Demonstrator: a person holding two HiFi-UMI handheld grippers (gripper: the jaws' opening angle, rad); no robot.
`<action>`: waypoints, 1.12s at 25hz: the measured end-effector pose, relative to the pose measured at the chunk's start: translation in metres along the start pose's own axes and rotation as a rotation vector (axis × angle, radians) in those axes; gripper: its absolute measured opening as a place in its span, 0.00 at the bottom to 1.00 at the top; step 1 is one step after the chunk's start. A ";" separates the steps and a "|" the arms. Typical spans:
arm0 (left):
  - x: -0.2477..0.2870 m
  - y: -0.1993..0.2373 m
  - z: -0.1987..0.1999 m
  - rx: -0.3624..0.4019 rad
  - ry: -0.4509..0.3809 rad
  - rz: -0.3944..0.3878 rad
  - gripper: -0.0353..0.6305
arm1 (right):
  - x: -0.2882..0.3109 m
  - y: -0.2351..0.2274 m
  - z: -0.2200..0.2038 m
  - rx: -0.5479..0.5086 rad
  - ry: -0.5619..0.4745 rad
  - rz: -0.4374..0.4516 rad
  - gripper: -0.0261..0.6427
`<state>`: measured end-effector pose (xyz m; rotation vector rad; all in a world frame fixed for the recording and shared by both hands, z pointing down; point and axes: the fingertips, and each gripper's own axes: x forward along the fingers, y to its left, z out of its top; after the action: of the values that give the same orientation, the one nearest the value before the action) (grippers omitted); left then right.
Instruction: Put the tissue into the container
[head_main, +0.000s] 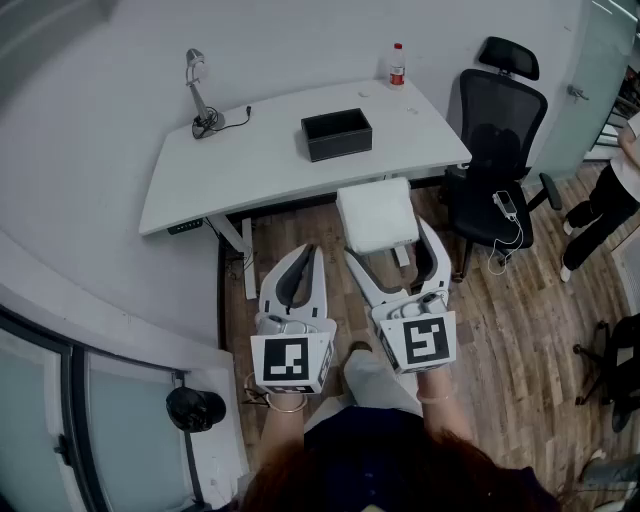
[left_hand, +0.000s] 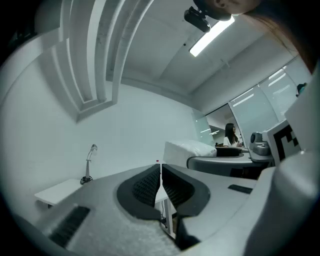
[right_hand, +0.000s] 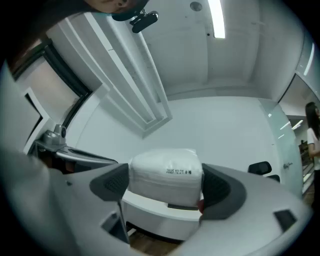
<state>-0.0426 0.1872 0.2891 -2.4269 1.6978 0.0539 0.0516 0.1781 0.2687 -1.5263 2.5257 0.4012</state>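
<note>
Closest to me, low in the centre of the head view, are my two hands with their grippers, side by side and pointing up the frame. My left gripper has its jaws pressed together with nothing between them. My right gripper stands spread wide, its dark pads pressed on either side of a white tissue pack. The pack shows a small printed date on its front in the right gripper view.

The pack hangs in the air above the wooden floor, just in front of the near edge of the white desk. The black open container sits on the desk in the upper centre of the frame, apart from the pack. A bottle stands at the desk's far edge and a gooseneck stand at its upper left. A black office chair is to the right, and a person stands at the right edge.
</note>
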 end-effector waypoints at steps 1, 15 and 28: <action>0.001 0.002 0.001 -0.002 -0.002 0.001 0.10 | 0.002 0.000 0.001 0.003 -0.005 0.002 0.69; 0.029 0.020 -0.007 -0.015 0.004 -0.012 0.10 | 0.030 -0.006 -0.007 0.007 -0.013 -0.002 0.69; 0.079 0.047 -0.012 -0.013 0.009 -0.023 0.10 | 0.080 -0.025 -0.023 0.012 -0.001 -0.006 0.69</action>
<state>-0.0598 0.0958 0.2850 -2.4590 1.6788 0.0510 0.0361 0.0926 0.2645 -1.5288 2.5169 0.3851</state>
